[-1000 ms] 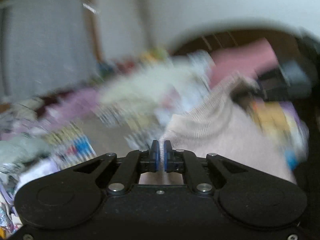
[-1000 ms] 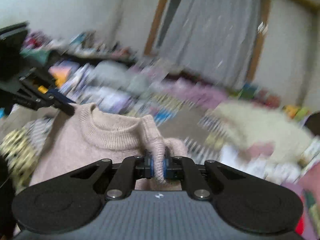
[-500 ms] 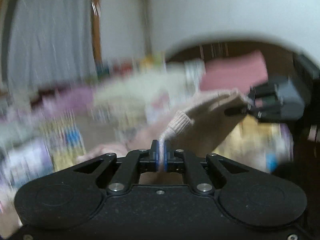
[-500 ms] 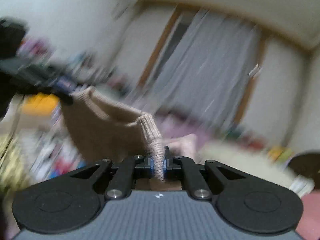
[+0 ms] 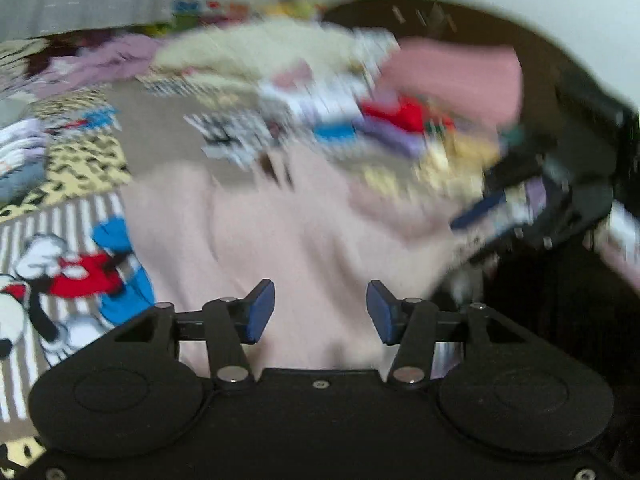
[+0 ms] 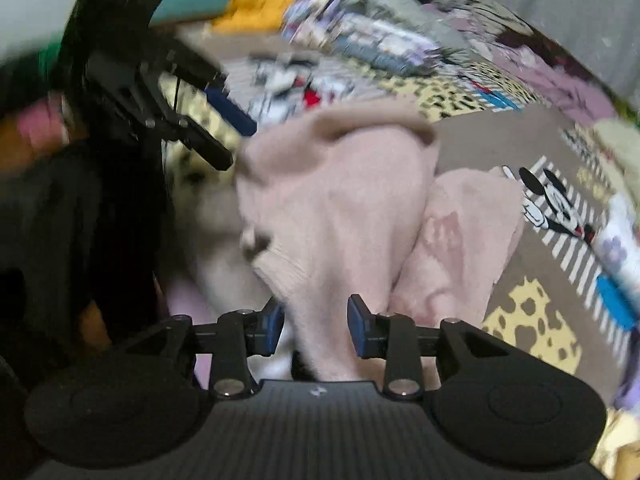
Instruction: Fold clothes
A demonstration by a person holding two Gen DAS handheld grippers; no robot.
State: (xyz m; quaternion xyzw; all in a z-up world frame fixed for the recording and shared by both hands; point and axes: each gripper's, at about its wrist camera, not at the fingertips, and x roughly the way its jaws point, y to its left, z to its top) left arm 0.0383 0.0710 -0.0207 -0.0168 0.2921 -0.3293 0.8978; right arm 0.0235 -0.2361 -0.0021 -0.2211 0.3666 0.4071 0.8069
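The pink sweater lies crumpled on a patterned blanket, its ribbed collar gaping at the far end and a ribbed cuff turned up near the camera.

The right gripper points down at the sweater. Its jaws have just been opening: the blue-padded fingers stand partly apart, and a fold of the knit hangs between them without either pad pressing on it.

The left gripper sits low over the same sweater. Its jaws have just been opening too, and its fingers stand wider, with the pink knit lying loose below the gap and neither pad on it. In the right wrist view the left gripper shows at upper left, fingers spread, just beside the sweater's shoulder.

The blanket carries cartoon mouse figures, grey and white stripes, and yellow patches with dark spots. No brand, label or writing can be read anywhere; both views are smeared by motion.

Around the sweater lie heaps of other clothes, pink, cream, red and purple, too blurred to tell apart.
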